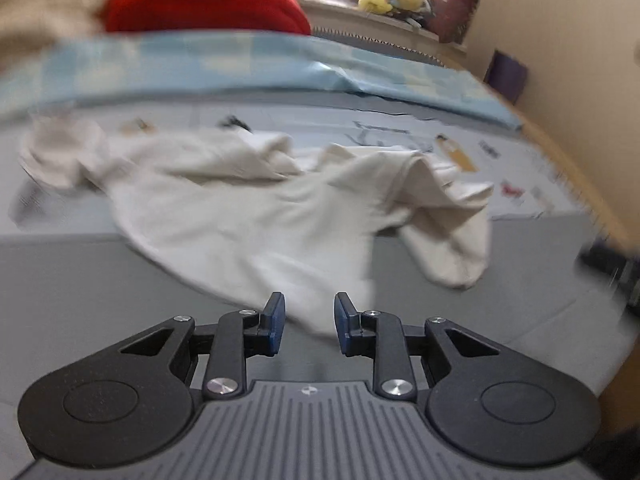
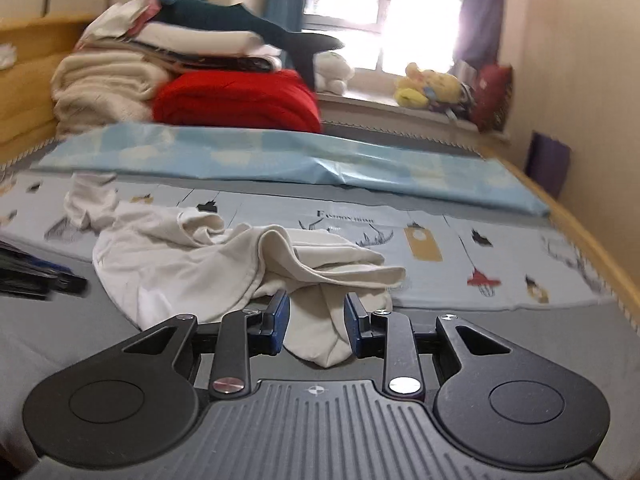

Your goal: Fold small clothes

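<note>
Left gripper with jaws partly apart, pads clear of any cloth, near hem of the crumpled white garment lying just ahead on the grey sheet. Right gripper likewise partly apart, a sleeve end of the garment between the pads; whether pressed, cannot tell. Beyond, folded red blanket.

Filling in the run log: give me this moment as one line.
stage: reaching | white garment: crumpled on bed | left gripper: open at hem | right gripper: open around sleeve end | folded: no
</note>
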### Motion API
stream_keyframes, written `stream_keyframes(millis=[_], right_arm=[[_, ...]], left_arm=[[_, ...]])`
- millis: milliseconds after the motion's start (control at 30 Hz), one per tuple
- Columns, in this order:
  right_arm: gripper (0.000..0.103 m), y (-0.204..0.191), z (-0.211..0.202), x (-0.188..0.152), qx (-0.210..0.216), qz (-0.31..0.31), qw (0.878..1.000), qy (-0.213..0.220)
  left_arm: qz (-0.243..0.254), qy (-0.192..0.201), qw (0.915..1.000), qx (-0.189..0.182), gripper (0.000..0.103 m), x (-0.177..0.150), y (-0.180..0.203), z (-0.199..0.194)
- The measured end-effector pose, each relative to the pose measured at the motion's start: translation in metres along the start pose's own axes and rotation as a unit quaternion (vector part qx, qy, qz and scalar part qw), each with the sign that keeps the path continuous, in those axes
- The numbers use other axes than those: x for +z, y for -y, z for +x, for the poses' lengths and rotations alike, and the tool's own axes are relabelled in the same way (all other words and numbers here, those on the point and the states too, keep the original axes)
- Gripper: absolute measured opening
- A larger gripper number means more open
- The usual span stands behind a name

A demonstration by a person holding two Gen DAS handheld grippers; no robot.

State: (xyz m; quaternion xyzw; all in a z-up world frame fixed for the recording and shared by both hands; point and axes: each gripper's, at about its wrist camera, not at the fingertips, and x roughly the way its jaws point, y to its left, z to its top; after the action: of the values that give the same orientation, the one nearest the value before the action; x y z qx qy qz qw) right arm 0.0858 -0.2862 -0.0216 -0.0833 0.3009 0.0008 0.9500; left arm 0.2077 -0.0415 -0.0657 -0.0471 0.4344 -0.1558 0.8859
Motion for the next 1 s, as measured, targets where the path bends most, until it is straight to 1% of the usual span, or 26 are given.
stream_keyframes(millis=[33,100,133,233,300,333,367,400,433,500,600,667,733,833,933,1000], right_arm=[[0.031,0.001,0.005,-0.001,0.004,-0.005,1.000,-0.010],[0.031,0.006,0.011,0.000,0.003,-0.003,1.000,-0.015],[0.032,0.009,0.013,0.003,0.001,0.004,1.000,-0.015],[0.032,0.019,0.022,0.009,0.003,0.046,0.999,-0.023],[0.032,0.024,0.025,0.009,-0.005,0.054,0.998,-0.025],[0.032,0.025,0.025,0.009,-0.010,0.055,0.998,-0.025],[0.032,0.027,0.026,0.009,-0.011,0.057,0.998,-0.025],[0.032,0.029,0.026,0.008,-0.012,0.059,0.998,-0.026],[0.032,0.031,0.027,0.008,-0.013,0.060,0.998,-0.028],[0.032,0.033,0.027,0.008,-0.020,0.064,0.997,-0.030],[0.032,0.039,0.026,0.008,-0.031,0.078,0.996,-0.030],[0.032,0.042,0.025,0.007,-0.037,0.087,0.995,-0.030],[0.032,0.043,0.022,0.005,-0.040,0.099,0.994,-0.029],[0.032,0.045,0.021,0.001,-0.042,0.118,0.992,-0.034],[0.032,0.041,0.020,0.000,-0.037,0.133,0.990,-0.038],[0.032,0.034,0.019,-0.001,-0.038,0.123,0.991,-0.038]], left_arm=[[-0.004,-0.010,0.9999,-0.009,0.034,0.002,0.007,0.011],[0.004,-0.028,0.9995,-0.009,0.040,0.001,0.021,0.032],[0.010,-0.041,0.9991,0.000,0.042,0.000,0.029,0.045],[0.037,-0.073,0.9963,0.025,0.042,-0.004,0.043,0.075],[0.061,-0.076,0.9940,0.050,0.042,-0.013,0.047,0.086],[0.077,-0.077,0.9918,0.066,0.037,-0.015,0.049,0.093],[0.087,-0.080,0.9900,0.077,0.028,-0.017,0.046,0.095],[0.097,-0.086,0.9881,0.083,0.008,-0.019,0.045,0.098],[0.102,-0.090,0.9867,0.088,0.006,-0.020,0.043,0.099],[0.107,-0.084,0.9869,0.087,0.004,-0.020,0.038,0.091],[0.120,-0.061,0.9885,0.068,0.003,-0.015,0.029,0.061],[0.138,-0.051,0.9874,0.059,0.003,-0.014,0.020,0.037],[0.158,-0.053,0.9847,0.051,0.003,-0.018,0.006,0.012],[0.185,-0.071,0.9789,0.050,0.003,-0.033,-0.025,-0.024],[0.190,-0.101,0.9754,0.048,0.002,-0.053,-0.069,-0.057],[0.191,-0.129,0.9705,0.069,0.002,-0.069,-0.101,-0.073]])
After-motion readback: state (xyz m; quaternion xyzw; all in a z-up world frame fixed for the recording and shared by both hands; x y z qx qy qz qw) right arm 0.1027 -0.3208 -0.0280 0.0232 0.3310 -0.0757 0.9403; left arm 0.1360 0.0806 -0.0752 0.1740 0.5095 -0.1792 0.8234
